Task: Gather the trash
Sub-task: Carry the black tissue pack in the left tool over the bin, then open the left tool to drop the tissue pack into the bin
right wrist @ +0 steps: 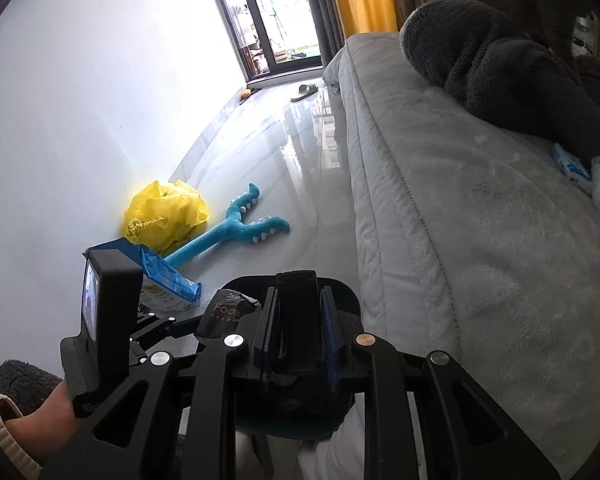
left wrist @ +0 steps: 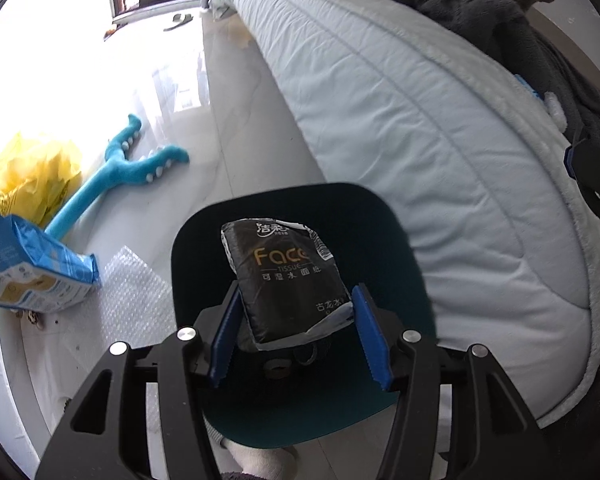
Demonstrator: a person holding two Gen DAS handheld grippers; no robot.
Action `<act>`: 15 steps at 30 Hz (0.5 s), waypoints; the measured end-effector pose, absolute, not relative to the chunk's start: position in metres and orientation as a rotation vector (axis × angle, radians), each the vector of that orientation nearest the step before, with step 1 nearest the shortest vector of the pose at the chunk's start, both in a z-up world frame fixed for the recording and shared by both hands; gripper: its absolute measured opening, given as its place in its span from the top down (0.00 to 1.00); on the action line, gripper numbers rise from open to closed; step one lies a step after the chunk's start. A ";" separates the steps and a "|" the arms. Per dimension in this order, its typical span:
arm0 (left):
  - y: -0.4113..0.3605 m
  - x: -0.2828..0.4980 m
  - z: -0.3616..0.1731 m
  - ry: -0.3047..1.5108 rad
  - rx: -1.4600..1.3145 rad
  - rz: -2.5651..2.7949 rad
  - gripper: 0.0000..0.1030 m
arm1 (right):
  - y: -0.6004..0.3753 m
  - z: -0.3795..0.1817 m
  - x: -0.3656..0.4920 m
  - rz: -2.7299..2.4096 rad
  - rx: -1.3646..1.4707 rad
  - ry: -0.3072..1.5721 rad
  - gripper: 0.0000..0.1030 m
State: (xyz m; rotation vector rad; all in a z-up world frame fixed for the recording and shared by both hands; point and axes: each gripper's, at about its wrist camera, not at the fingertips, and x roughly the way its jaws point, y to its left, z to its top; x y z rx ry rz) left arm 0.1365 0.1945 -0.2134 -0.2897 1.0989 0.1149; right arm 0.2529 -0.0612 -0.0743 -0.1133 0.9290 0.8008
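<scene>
The left tool [left wrist: 298,322] has its blue pads about half spread and clamped on the sides of a black plastic tissue packet [left wrist: 286,276] printed with gold "Face" lettering. The packet hangs over a dark teal, round-cornered bin [left wrist: 196,256], whose opening fills the lower middle of the left wrist view.

The right tool [right wrist: 298,334] is closed as far as it goes on a flat black handle-like piece [right wrist: 296,312] standing up from that same bin; from the right wrist, the packet shows at about ten o'clock of this tool.

On the glossy pale floor [left wrist: 236,128], at about nine o'clock from the bin, lies a blue-and-white torn paper bag [left wrist: 32,276] on a sheet of clear bubble wrap [left wrist: 136,292]. Beyond it, around ten o'clock, a crumpled yellow plastic bag [left wrist: 28,180] sits by the wall, touching a bright blue forked plush toy [left wrist: 120,168] with white nubs. A light grey quilted bed [left wrist: 400,128] runs along the three o'clock side, with a dark grey fleece blanket [right wrist: 500,60] heaped on it.
</scene>
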 end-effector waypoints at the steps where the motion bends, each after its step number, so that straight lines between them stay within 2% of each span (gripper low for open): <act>1: 0.197 0.135 -0.215 1.105 -0.296 0.120 0.43 | -0.059 -0.076 0.253 0.801 -0.118 0.933 0.80; 6: 0.210 0.126 -0.213 1.086 -0.304 0.140 0.32 | -0.046 -0.085 0.253 0.796 -0.161 0.955 0.80; 15: 0.238 0.108 -0.202 1.035 -0.343 0.169 0.23 | -0.019 -0.114 0.248 0.804 -0.210 1.036 0.80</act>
